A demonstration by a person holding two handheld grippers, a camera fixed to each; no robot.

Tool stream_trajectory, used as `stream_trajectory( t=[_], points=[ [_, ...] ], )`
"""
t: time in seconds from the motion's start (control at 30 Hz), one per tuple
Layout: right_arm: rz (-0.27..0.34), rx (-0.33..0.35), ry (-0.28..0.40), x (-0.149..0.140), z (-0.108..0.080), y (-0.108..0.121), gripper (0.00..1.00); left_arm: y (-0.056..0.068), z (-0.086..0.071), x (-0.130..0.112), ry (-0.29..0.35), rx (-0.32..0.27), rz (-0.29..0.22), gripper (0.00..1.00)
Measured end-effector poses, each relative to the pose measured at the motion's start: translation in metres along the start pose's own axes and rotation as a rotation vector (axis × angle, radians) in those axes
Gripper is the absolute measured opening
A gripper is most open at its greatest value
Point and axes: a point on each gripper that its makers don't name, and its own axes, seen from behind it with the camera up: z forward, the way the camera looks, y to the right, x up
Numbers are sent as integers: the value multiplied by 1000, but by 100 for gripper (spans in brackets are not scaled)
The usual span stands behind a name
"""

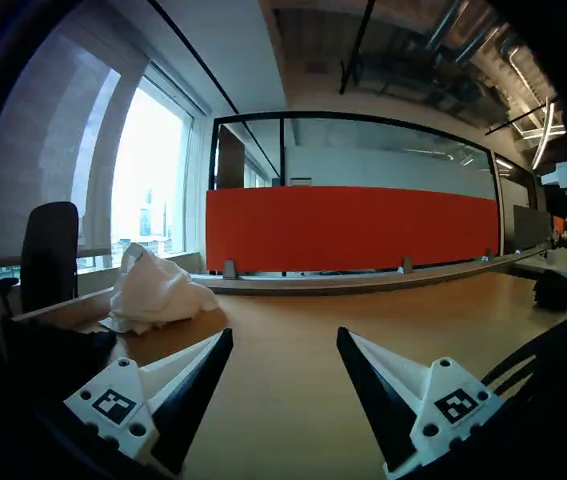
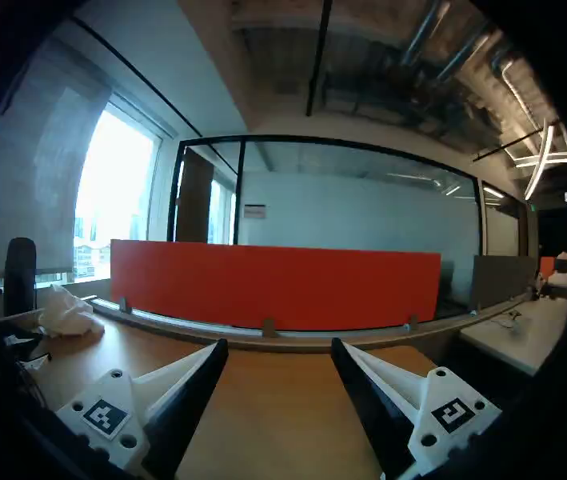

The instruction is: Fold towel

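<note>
A crumpled white towel (image 1: 153, 292) lies in a heap on the wooden desk (image 1: 299, 352), at the left of the left gripper view. My left gripper (image 1: 283, 336) stands open low over the desk, to the right of the towel and apart from it, with nothing between its fingers. In the right gripper view the same towel (image 2: 65, 314) is small and far off at the left edge. My right gripper (image 2: 279, 346) is open too, above bare desk (image 2: 283, 416), holding nothing.
An orange divider panel (image 1: 351, 228) runs along the desk's far edge, also seen as the panel (image 2: 275, 296). A black office chair (image 1: 49, 252) stands at the left by the window. A dark object (image 1: 553, 290) sits at the far right of the desk.
</note>
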Motion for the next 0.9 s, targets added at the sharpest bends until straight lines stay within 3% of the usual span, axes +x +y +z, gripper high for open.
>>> stream_trajectory(
  t=[0.4, 0.9],
  points=[
    [-6, -37, 24, -22, 4, 20, 100, 0, 0, 0, 0, 0, 0, 96],
    [54, -47, 2, -85, 2, 38, 100, 1, 0, 1, 0, 0, 0, 96]
  ],
)
